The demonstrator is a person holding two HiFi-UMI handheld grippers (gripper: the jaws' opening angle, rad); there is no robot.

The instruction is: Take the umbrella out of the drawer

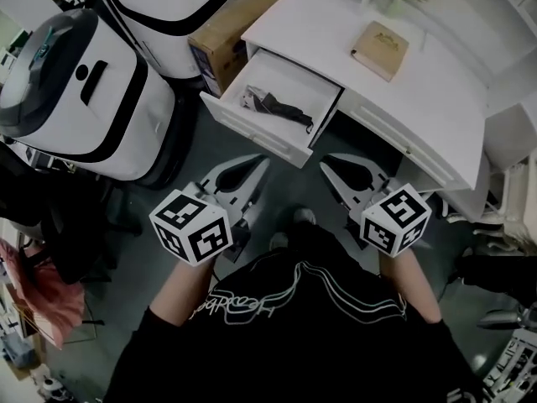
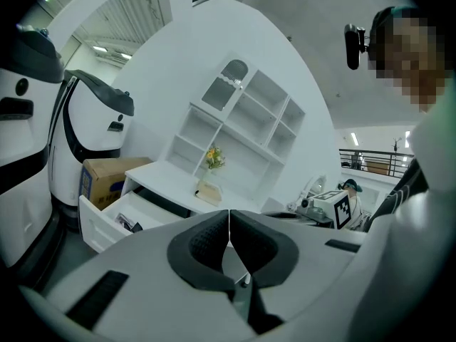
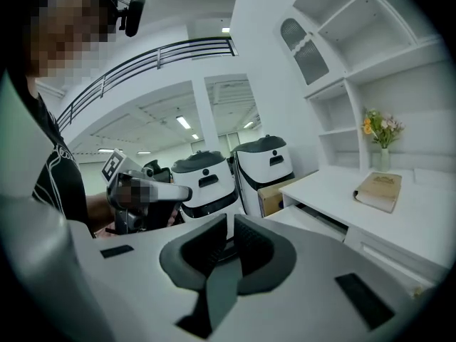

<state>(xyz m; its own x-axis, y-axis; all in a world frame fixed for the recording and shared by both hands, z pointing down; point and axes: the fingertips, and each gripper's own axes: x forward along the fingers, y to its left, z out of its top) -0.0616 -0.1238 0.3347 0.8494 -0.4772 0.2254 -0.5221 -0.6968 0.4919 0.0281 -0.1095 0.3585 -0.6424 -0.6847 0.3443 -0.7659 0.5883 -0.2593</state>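
Open white drawer (image 1: 267, 138) of the white desk (image 1: 436, 99), pulled out toward me, with the black folded umbrella (image 1: 284, 107) lying lengthwise inside it, touched by nothing.

Done, as I judge it: only the opening of the drawer. Left: the reach, the grip and the lift out, so the task is at its very start.

My left gripper (image 1: 254, 168) and right gripper (image 1: 331, 168) hang side by side in front of the drawer, short of its front panel. Each has its fingers closed together with nothing between them.

Hard to make out: the umbrella's end nearest the drawer's left corner, where a pale printed patch lies on or under it. The drawer's rear is cut off beneath the desk top. The right gripper view shows none of the drawer's inside.
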